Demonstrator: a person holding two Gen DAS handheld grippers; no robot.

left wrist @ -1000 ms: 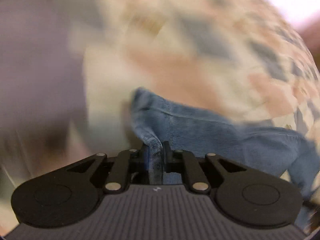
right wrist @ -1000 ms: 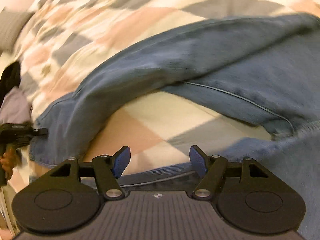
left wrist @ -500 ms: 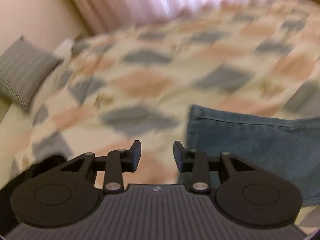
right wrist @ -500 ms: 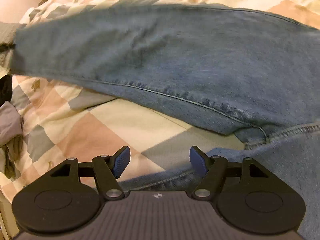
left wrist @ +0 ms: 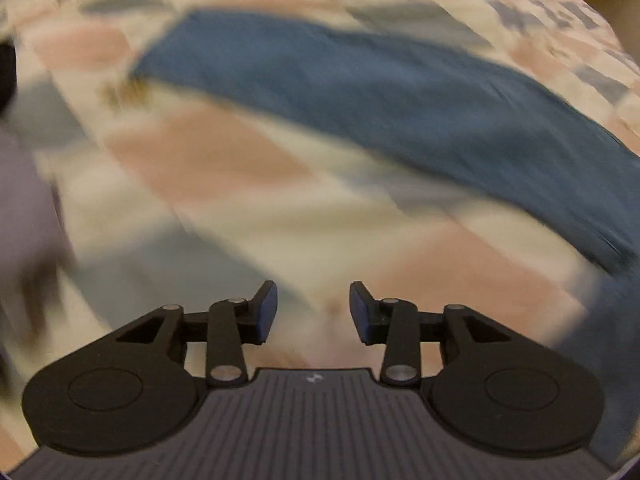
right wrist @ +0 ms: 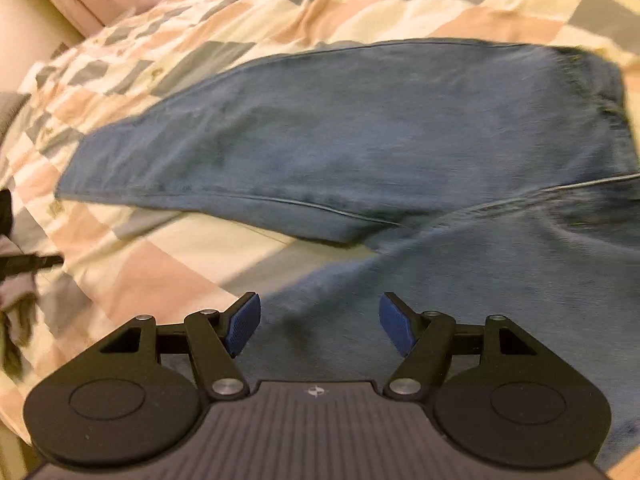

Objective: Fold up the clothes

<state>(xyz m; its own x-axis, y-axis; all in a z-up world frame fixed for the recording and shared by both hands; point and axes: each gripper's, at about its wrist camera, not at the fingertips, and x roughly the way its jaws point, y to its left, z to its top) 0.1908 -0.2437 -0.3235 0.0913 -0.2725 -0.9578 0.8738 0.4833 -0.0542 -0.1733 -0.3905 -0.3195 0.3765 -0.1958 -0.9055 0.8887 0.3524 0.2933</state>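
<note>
My left gripper (left wrist: 313, 312) has just been opening and now hangs released with nothing between its jaws, above the bed's patchwork quilt of pink, grey and cream squares (left wrist: 208, 156); this view is badly smeared, so I trust it little for detail. My right gripper (right wrist: 319, 322) is also released, jaws wide, empty, hovering just over the near leg of the faded blue denim jeans (right wrist: 360, 140). The jeans lie spread on the quilt, one leg stretched flat across the bed with its hem toward the left of the right wrist view, the other leg running under my right gripper, the two meeting at the crotch seam toward the right. I judge the far leg to be laid out and the next step to be bringing the near leg over it. The risks from here are mostly of my own making: if I pinch only the top layer of denim, the leg will peel apart and bunch instead of lifting whole; if I catch the quilt along with the cloth, I will drag the bedding and shift the leg already flat. Heavy denim may also slip from a shallow grip at the seam edge. A pile of dark and lilac clothing (right wrist: 12, 280) sits at the bed's left edge, near enough that a wide sweep by my left gripper could snag it or knock it off.
</note>
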